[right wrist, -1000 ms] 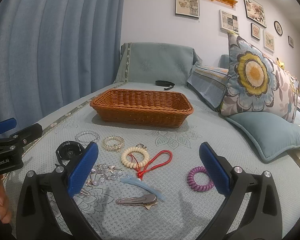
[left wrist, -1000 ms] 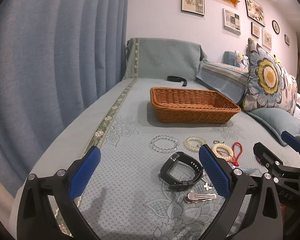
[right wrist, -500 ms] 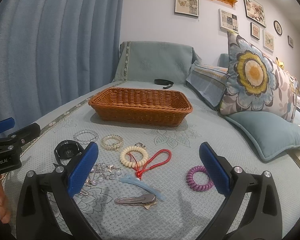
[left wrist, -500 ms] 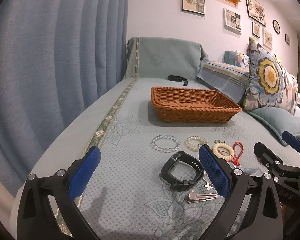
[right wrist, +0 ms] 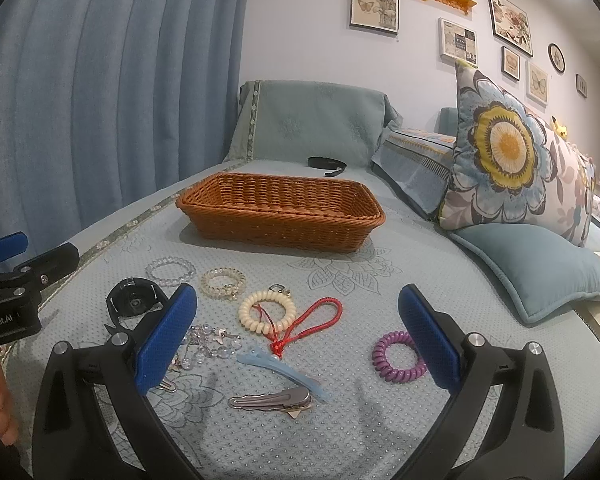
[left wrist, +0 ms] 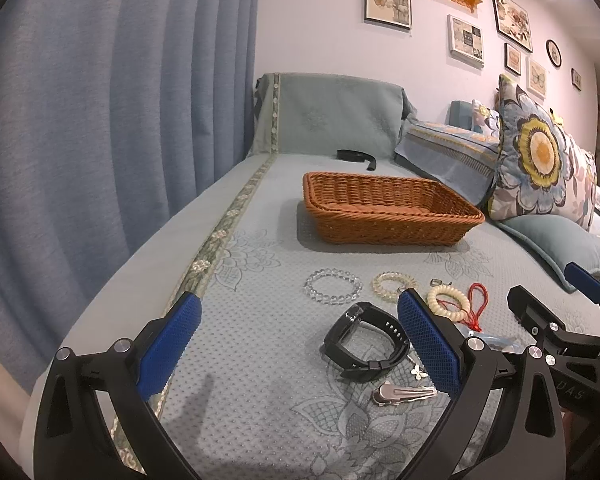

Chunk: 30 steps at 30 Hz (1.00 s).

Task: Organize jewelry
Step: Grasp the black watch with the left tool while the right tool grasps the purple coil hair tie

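A brown wicker basket [left wrist: 388, 212] [right wrist: 280, 212] stands empty on the sofa cover. In front of it lie a black watch [left wrist: 366, 342] [right wrist: 134, 302], a clear bead bracelet [left wrist: 332, 286] [right wrist: 170, 270], a pale bead bracelet [right wrist: 223, 280], a cream coil ring with red cord [right wrist: 266, 312], a purple coil hair tie [right wrist: 398, 356], a blue hair clip [right wrist: 280, 368] and a silver hair clip [right wrist: 270, 400] [left wrist: 404, 392]. My left gripper [left wrist: 300, 344] is open and empty, low over the cover beside the watch. My right gripper [right wrist: 298, 336] is open and empty, above the clips.
A blue curtain [left wrist: 100, 120] hangs at the left edge. Floral and teal cushions [right wrist: 520, 184] line the right. A black strap [right wrist: 326, 163] lies behind the basket. A tangle of clear beads [right wrist: 210, 342] lies by my right gripper's left finger.
Both grippers have eased slightly forward toward the jewelry. Nothing on the cover has moved.
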Each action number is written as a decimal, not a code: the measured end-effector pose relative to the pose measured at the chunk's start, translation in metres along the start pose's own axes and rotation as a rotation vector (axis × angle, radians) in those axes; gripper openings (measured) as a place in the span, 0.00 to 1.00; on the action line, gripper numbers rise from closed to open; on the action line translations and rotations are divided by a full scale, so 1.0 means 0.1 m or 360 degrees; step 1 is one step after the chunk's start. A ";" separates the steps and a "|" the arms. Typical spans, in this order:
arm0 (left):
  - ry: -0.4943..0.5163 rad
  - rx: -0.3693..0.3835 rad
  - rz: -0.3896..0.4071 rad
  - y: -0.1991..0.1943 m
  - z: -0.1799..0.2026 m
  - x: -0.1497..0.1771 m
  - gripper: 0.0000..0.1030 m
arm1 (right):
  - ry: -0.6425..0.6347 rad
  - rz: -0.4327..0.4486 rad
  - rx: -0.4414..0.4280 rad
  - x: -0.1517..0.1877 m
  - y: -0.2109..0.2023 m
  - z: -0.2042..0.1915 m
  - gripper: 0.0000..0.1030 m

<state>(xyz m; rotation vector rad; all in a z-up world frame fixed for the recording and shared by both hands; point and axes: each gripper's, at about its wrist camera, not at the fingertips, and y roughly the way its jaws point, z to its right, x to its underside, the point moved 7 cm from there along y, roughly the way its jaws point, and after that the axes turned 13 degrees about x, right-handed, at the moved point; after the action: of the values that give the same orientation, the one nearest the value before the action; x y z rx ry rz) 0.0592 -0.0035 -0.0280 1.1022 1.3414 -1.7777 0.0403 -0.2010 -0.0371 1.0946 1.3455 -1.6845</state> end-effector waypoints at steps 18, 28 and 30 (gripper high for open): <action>-0.0173 0.0301 -0.0366 0.41 -0.21 0.13 0.69 | -0.0025 -0.0376 -0.0165 0.17 0.18 0.17 0.53; -0.0147 0.0448 -0.0606 0.69 -0.08 0.17 0.54 | 0.0192 -0.0630 -0.0049 0.14 0.53 1.12 0.53; -0.0158 0.0468 -0.0626 0.76 -0.08 0.17 0.52 | 0.0232 -0.0717 -0.0061 0.25 0.61 1.17 0.53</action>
<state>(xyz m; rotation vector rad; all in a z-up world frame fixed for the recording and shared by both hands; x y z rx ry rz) 0.1196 -0.0161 -0.0758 0.9250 1.3327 -2.3447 0.0641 -0.3289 -0.0711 0.9542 1.8141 -1.9102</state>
